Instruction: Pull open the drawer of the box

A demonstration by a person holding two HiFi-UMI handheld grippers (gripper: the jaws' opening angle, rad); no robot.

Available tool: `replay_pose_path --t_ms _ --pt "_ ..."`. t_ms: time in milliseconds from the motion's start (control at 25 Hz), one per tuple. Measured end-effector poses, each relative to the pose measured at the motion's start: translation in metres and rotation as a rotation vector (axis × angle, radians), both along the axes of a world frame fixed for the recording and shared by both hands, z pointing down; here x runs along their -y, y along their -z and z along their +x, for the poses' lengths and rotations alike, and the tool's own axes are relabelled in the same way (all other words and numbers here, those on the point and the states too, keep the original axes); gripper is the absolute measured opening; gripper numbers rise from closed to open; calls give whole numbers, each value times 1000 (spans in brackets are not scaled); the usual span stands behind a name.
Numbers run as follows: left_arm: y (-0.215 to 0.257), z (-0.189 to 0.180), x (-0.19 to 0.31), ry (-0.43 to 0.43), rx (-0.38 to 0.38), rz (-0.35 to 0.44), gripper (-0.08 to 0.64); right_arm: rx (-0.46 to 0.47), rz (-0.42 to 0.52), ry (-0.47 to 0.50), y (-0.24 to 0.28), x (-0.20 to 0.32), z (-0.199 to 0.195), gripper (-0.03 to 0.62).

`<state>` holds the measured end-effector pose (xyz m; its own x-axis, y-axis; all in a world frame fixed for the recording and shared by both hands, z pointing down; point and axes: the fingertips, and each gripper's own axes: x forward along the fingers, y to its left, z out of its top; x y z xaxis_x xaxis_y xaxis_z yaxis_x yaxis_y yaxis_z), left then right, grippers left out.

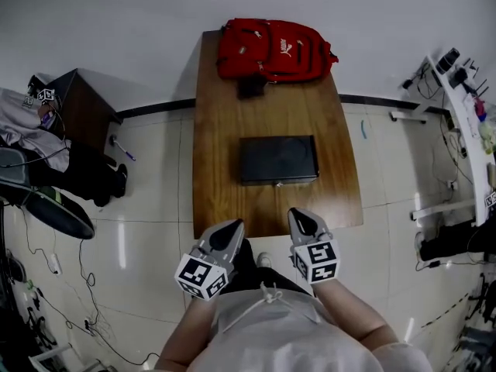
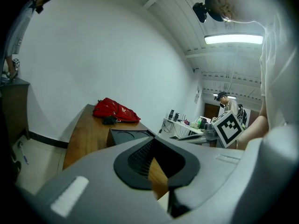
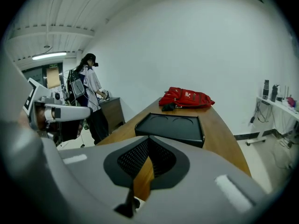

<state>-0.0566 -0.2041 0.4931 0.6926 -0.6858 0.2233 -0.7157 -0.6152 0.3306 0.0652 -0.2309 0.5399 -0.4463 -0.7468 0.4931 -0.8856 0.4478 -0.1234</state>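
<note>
Two grippers are hovering at the near edge of the wooden table [image 1: 225, 130], just in front of the person's body. The left gripper [image 1: 231, 229] and the right gripper [image 1: 301, 217] are sitting side by side, apart from each other, both pointing toward the box. Each claw is showing its jaws pressed together with nothing pinched between them (only a sliver of tabletop is peeking through behind the dark pads). Neither is touching anything.

Beyond them, the black box [image 1: 278, 160] is lying flat near the middle of the table, well apart from both grippers. Its drawer [image 1: 279, 178] is facing the person and sitting flush in the box, a small pull showing at the middle of its front.

Farther on, a red backpack [image 1: 273, 49] is resting at the far end of the table against the white wall, with a small dark item [image 1: 249, 90] just in front of it.
</note>
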Motion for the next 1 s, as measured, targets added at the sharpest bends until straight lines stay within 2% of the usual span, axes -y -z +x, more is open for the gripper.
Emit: replay_pose_path --t_ms 320,680,840,1000 --pt "-15 -6 60 -45 12 -37 6 -60 -73 -66 -33 53 -7 8" --pt "-58 -4 81 -50 23 -127 6 -89 -200 -88 -86 76 -7 11" --pt "-70 -2 86 -43 5 -158 6 -59 -267 -130 -107 79 -5 75" --pt "-74 4 86 -52 -22 -177 6 -19 -306 -162 -117 82 -10 83"
